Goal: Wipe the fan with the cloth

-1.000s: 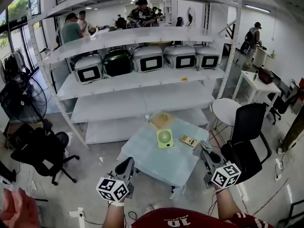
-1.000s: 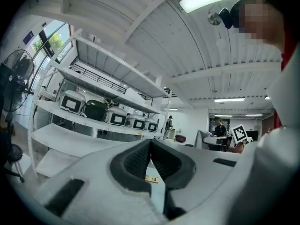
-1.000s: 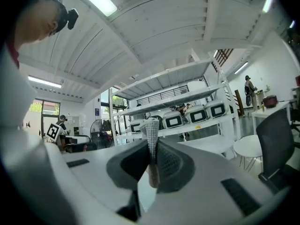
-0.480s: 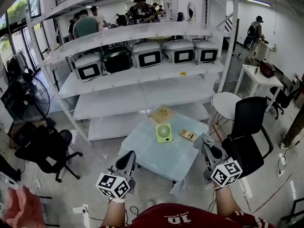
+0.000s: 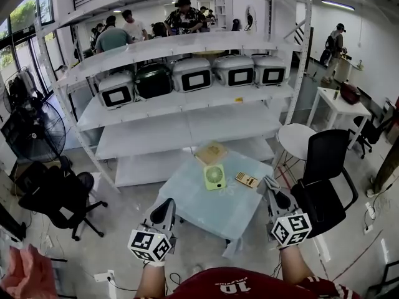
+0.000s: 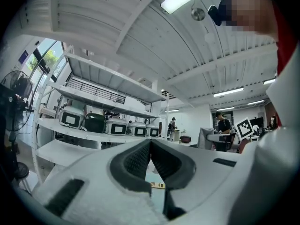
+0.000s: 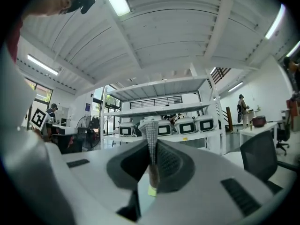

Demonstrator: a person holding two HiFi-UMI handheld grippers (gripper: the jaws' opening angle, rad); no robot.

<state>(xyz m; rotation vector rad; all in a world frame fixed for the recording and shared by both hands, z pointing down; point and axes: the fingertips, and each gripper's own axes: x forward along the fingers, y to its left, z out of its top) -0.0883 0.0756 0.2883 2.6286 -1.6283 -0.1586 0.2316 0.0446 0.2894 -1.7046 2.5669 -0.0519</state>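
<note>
- I look down on a workshop floor. A low table [image 5: 206, 215] with a pale blue-green top stands in front of a white shelving rack [image 5: 187, 126].
- The right gripper [image 7: 152, 156] has its jaws pressed onto a grey cloth [image 7: 150, 132]. The cloth stands as a narrow fold between the pads and pokes out past the tips.
- In the head view this gripper hangs over the table's right edge, with the cloth at its tip.
- The left gripper [image 6: 151, 146] has its pads meeting at the tips with nothing between them. In the head view it sits off the table's near left corner.
- The small green fan [image 5: 215, 177] is on the table towards the far side, its round grille facing my camera. I cannot tell whether it lies flat or leans.
- The fan is well apart from the left gripper and nearer the right one. The cloth does not touch it.
- A flat yellow object [image 5: 247, 180] lies just to the fan's right, and a brown cardboard piece [image 5: 212, 152] lies at the table's far corner.
- A row of cookers [image 5: 193, 76] lines one rack shelf.
- A black office chair [image 5: 324, 167] stands to the right of the table, with a round white table [image 5: 296, 143] behind it.
- To the left are another black chair [image 5: 59, 195] and a black floor fan [image 5: 34, 129].
- People [image 5: 184, 14] stand behind the rack.
</note>
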